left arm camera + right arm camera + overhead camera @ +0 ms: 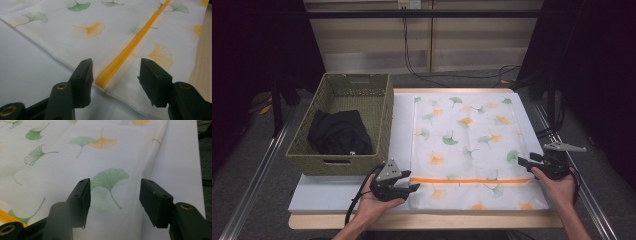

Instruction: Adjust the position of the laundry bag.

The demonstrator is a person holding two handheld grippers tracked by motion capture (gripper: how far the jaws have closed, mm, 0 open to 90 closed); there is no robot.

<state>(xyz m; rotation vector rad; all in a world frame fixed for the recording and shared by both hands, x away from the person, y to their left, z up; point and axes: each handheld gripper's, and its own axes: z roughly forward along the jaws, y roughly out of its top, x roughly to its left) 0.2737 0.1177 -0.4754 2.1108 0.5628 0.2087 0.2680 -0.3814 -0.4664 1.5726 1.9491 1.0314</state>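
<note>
Two hand-held grippers sit at opposite ends of a leaf-printed mesh bag on a worktop.

The white bag [469,150], printed with green and orange ginkgo leaves, lies flat on a pale mat [327,192]. The left gripper [404,187] has its fingers apart at the bag's near left edge, either side of the end of the orange zip [125,53]. The right gripper [526,162] has its fingers apart over the bag's right edge. A woven basket [384,107] holding dark cloth [339,132] stands just left of the bag.

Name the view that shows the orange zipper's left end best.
Left gripper view: the zipper ends between the open left gripper jaws. The high view shows its whole line; the right gripper view catches an orange sliver.
</note>
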